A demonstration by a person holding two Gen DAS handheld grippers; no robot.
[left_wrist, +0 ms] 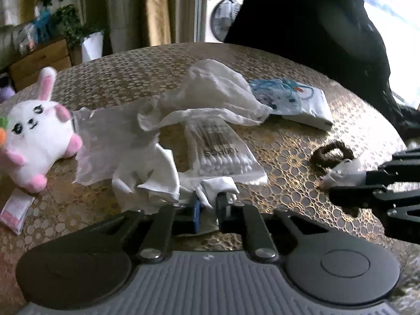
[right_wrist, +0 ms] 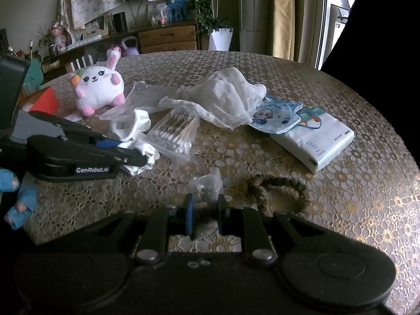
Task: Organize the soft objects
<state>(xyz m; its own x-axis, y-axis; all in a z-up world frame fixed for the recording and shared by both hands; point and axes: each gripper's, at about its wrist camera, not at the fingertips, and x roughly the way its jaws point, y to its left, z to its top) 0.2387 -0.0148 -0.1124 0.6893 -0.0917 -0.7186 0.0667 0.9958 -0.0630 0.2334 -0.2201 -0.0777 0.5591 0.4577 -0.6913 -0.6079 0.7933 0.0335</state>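
My left gripper [left_wrist: 208, 207] is shut on a crumpled white cloth [left_wrist: 155, 176] at the near side of the pile. The right wrist view shows its tips [right_wrist: 143, 157] pinching that cloth [right_wrist: 151, 155]. My right gripper [right_wrist: 206, 207] is shut on a small crumpled clear plastic scrap [right_wrist: 207, 182], held just above the tablecloth. A brown hair tie [right_wrist: 278, 191] lies to its right. A white and pink bunny plush [left_wrist: 39, 131] sits far left. A gauzy white cloth [left_wrist: 218, 92] drapes over a bag of cotton swabs [left_wrist: 223, 155].
A tissue pack [right_wrist: 320, 141] with a child's face mask [right_wrist: 273, 118] on it lies at the right. A clear plastic bag [left_wrist: 110, 141] and a small pink packet [left_wrist: 15, 210] lie by the bunny. A red box [right_wrist: 42, 99] stands far left. A person in dark clothing [left_wrist: 302, 26] stands behind the round table.
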